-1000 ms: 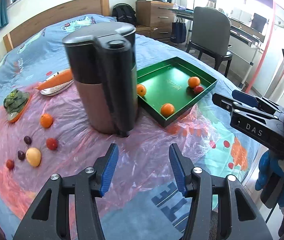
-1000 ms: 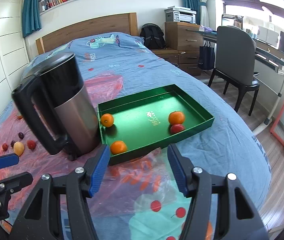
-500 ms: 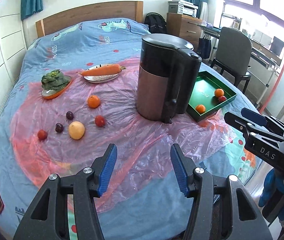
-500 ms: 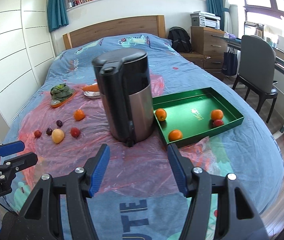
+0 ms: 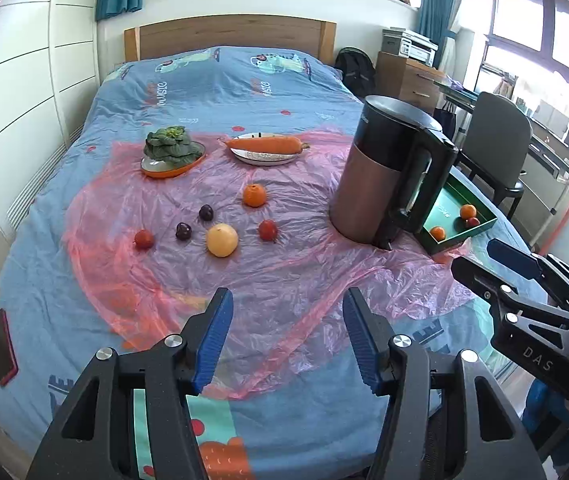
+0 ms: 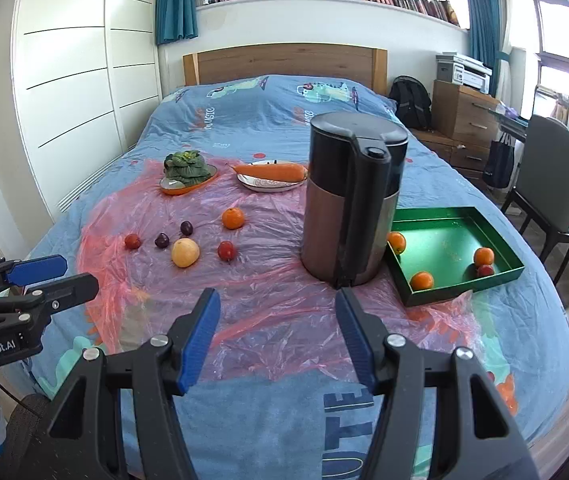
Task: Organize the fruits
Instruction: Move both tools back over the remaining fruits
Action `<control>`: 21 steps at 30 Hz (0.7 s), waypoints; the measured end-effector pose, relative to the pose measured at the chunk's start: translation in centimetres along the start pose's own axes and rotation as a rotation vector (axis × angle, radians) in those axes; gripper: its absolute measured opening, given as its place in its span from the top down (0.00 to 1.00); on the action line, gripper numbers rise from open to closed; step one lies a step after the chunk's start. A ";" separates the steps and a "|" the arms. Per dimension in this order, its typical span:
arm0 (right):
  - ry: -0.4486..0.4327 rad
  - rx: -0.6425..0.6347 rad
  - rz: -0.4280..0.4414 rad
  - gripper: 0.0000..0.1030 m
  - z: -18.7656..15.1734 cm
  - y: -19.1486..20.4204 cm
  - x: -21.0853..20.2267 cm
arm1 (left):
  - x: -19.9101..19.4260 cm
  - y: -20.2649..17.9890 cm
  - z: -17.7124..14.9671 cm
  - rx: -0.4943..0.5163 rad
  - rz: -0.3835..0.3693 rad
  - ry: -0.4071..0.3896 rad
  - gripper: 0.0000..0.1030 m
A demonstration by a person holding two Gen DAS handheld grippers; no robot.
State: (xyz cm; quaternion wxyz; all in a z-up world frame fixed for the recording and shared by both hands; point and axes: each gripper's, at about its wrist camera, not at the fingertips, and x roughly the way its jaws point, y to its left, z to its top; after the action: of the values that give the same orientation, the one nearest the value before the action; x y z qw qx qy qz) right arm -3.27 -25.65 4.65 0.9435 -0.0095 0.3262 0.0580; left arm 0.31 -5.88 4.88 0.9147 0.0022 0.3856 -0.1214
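Both grippers hover over the bed (image 6: 484, 360) — the left gripper (image 5: 287, 340) and right gripper (image 6: 276, 336) spread, nothing between them. 6 loose fruits lie on the pink plastic sheet (image 6: 268, 280); the green tray (image 6: 460, 292) holds 4 — beside the kettle (image 6: 352, 200).

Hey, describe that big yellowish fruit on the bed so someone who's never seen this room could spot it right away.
Start at the tall dark kettle standing on the pink plastic sheet on the bed, then look to its left at the loose cluster of small fruits. The yellow fruit lies at the near edge of that cluster. It is the largest and the only pale yellow one; its neighbours are red, dark purple or orange.
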 end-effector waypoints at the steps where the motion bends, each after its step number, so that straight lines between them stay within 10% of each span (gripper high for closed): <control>1: 0.001 -0.009 0.003 0.15 0.0 0.4 0.0 | 0.0 0.5 -0.2 -0.012 0.001 0.001 0.50; 21: 0.082 -0.028 0.091 0.15 0.1 4.3 8.0 | 6.0 12.1 -3.2 -0.173 0.149 0.053 0.50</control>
State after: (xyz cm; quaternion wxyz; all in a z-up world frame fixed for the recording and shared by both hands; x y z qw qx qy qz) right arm 2.53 -20.58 -0.18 0.9255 -0.0101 0.3637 0.1049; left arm 4.74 4.89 -2.69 0.9073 -0.0450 0.4176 -0.0192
